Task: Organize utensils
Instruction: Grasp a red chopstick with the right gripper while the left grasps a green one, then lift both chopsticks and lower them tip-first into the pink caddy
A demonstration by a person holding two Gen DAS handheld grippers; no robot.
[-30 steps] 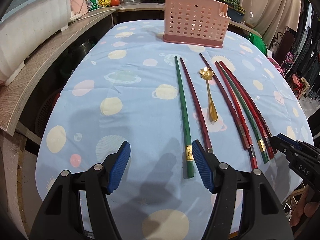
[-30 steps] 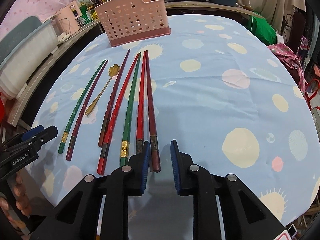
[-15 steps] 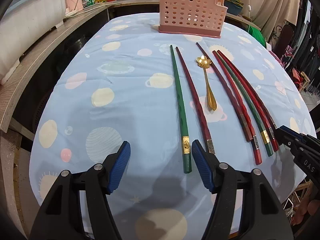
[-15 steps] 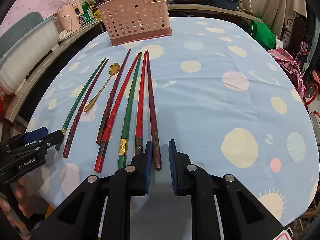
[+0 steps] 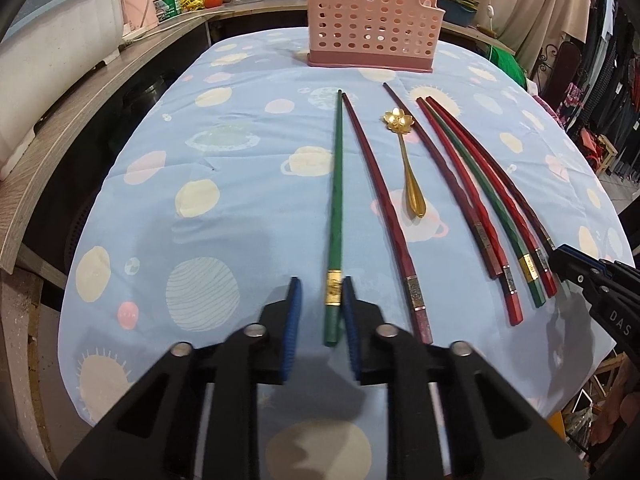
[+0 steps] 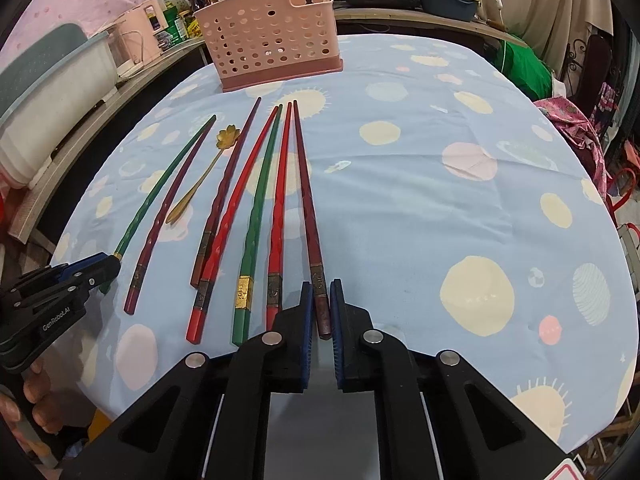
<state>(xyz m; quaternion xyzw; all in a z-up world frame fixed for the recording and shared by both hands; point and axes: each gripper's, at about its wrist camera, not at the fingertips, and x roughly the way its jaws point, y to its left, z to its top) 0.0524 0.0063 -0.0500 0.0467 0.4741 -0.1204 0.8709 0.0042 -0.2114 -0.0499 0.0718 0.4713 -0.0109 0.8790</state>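
Several chopsticks and a gold flower spoon (image 5: 408, 168) lie side by side on the blue tablecloth. My left gripper (image 5: 320, 300) has its jaws narrowed around the near end of the leftmost green chopstick (image 5: 336, 200), with a gap still on the left side. My right gripper (image 6: 320, 300) has its jaws almost closed around the near end of the rightmost dark red chopstick (image 6: 306, 200). The pink perforated utensil basket (image 5: 370, 28) stands at the table's far end; it also shows in the right wrist view (image 6: 268, 44).
A wooden counter (image 5: 80, 112) with a white tub (image 5: 52, 56) runs along the left. Pots and bottles stand behind the basket. Clothes and a green bag (image 6: 524, 68) are off the right table edge.
The left jaws have narrowed from wide open around the green chopstick's end. The right jaws have closed further on the dark red chopstick's end. Both grippers moved slightly forward.
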